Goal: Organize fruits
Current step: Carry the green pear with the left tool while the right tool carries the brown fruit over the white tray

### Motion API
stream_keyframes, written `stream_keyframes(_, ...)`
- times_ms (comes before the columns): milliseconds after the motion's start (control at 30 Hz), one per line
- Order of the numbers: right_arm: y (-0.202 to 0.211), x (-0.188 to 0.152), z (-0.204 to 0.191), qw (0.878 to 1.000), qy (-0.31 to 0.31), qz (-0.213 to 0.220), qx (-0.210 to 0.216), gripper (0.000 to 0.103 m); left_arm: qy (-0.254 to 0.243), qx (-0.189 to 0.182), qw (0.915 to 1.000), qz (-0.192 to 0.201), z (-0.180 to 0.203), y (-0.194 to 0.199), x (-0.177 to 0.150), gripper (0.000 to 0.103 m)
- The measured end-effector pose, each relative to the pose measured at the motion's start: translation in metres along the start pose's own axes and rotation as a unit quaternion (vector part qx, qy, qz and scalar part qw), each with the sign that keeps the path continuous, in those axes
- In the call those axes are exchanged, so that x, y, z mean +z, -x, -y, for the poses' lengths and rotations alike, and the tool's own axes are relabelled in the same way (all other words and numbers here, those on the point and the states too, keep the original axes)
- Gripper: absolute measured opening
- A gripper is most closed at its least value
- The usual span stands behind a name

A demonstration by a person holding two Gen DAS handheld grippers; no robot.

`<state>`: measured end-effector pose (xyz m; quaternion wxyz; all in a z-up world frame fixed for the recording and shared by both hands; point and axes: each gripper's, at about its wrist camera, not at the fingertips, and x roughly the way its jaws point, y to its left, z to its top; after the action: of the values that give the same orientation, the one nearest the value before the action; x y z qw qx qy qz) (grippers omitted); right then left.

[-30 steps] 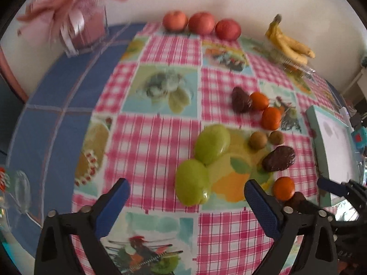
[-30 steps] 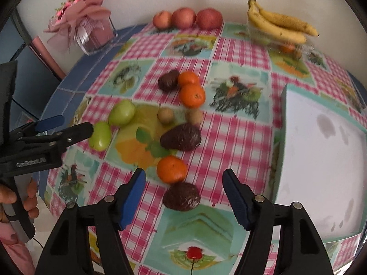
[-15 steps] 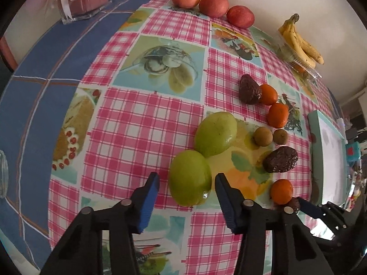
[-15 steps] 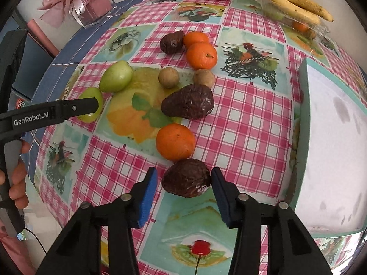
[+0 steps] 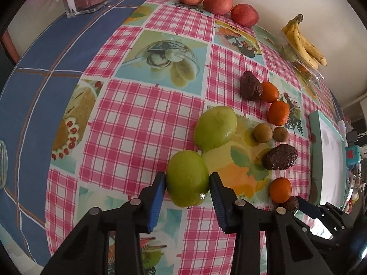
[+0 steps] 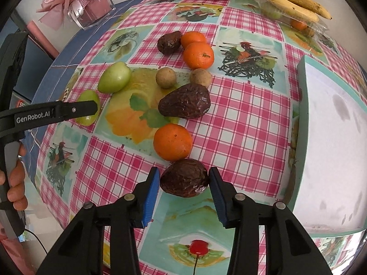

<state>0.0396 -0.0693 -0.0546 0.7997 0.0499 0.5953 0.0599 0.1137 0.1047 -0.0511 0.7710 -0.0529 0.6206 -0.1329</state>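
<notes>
The left gripper (image 5: pixel 187 184) is closing on a green fruit (image 5: pixel 187 181) near the table's (image 5: pixel 142 123) front edge, both pads touching it. The right gripper (image 6: pixel 183 182) is closing on a dark avocado (image 6: pixel 184 177) – whether its pads press yet is hard to tell – just in front of an orange (image 6: pixel 172 141), and a teal-rimmed tray (image 6: pixel 302 105) at the right edge is cut off.

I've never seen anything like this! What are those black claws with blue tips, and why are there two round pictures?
They are hand-held grabbing tools, one in each of a person's hands, each with a camera looking along its two fingers. That gives two pictures. The left gripper is closing its blue pads around a green fruit. The right gripper is closing around a dark wrinkled avocado. On the checked tablecloth lie more avocados, oranges, red apples, bananas and a pale tray.
</notes>
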Motion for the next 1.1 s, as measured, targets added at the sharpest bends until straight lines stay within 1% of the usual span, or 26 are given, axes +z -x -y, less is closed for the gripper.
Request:
stream_keyframes(167,0.005,-0.001,0.004,1.0,-0.001,0.002,0.001,0.043,-0.004,0.006,0.9999,-0.008,0.005,0.002,-0.008,0.042)
stream_keyframes(333,0.008,-0.003,0.013,1.0,-0.012,0.001,0.006,0.043,-0.003,0.004,0.9999,-0.016,0.008,0.003,-0.017,0.042)
stream_keyframes(533,0.021,-0.004,0.021,0.999,-0.021,0.018,0.023,0.043,-0.002,0.005,0.9999,-0.012,0.014,0.013,-0.021,0.042)
stream_keyframes(733,0.037,0.0,0.026,0.998,-0.027,0.04,0.028,0.043,-0.01,-0.001,0.9999,-0.001,0.028,0.025,-0.018,0.042)
stream_keyframes(867,0.046,0.003,0.038,0.998,-0.038,0.056,0.015,0.043,-0.012,-0.003,0.9999,0.007,0.04,0.032,-0.011,0.042)
stream_keyframes(967,0.058,0.007,0.061,0.996,-0.059,0.073,-0.001,0.043,-0.021,-0.014,0.9996,0.015,0.057,0.039,-0.005,0.042)
stream_keyframes(1100,0.074,0.008,0.107,0.988,-0.108,0.093,-0.055,0.043,-0.039,-0.035,0.9984,0.02,0.091,0.043,0.008,0.042)
